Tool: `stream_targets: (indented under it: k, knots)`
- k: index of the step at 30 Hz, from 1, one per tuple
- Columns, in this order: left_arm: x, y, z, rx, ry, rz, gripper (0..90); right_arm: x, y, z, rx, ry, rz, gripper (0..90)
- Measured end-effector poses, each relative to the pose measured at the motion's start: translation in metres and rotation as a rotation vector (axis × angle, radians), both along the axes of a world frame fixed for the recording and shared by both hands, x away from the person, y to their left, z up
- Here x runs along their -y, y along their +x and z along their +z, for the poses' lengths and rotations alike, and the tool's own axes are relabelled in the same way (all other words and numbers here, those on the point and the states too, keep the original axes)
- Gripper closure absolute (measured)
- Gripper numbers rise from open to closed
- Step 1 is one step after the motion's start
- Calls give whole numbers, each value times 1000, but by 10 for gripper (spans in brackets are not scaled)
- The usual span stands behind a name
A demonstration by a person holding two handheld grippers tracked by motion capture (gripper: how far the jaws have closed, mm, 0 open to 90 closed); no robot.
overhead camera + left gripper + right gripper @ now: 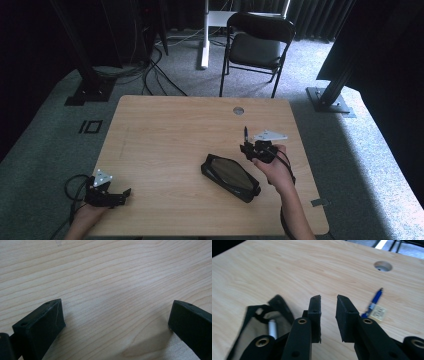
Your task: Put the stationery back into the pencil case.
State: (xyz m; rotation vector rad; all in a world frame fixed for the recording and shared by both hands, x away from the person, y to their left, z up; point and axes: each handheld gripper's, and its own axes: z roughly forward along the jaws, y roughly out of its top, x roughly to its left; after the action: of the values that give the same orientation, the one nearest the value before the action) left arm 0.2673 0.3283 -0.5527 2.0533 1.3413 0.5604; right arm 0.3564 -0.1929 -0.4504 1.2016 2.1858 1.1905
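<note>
A black pouch [231,176] lies on the wooden table [165,135] right of centre. In the right gripper view the pouch [259,322] gapes open, and a silver cylinder [272,328] lies inside it. My right gripper [247,150] hovers just off the pouch's far right end. Its jaws [329,298] stand almost together with a narrow, empty gap. A blue pen [372,303] with a small paper tag lies on the table just beyond them, the pen [245,134] pointing away from me. My left gripper [122,195] rests at the near left corner, open [117,303] over bare wood.
A round cable hole [238,110] sits near the table's far edge. A black folding chair [255,45] stands behind the table, with cables on the carpet to its left. Dark frame posts rise at both far sides.
</note>
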Motion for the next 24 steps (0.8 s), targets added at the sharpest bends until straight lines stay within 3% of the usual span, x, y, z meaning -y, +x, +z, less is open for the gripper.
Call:
stream_targets:
  k: [13, 24]
  knots:
    - [0, 0, 0, 0, 0, 0, 5, 18, 19, -12, 17, 30, -171, 717]
    - [0, 0, 0, 0, 0, 0, 5, 29, 38, -27, -12, 33, -286, 669]
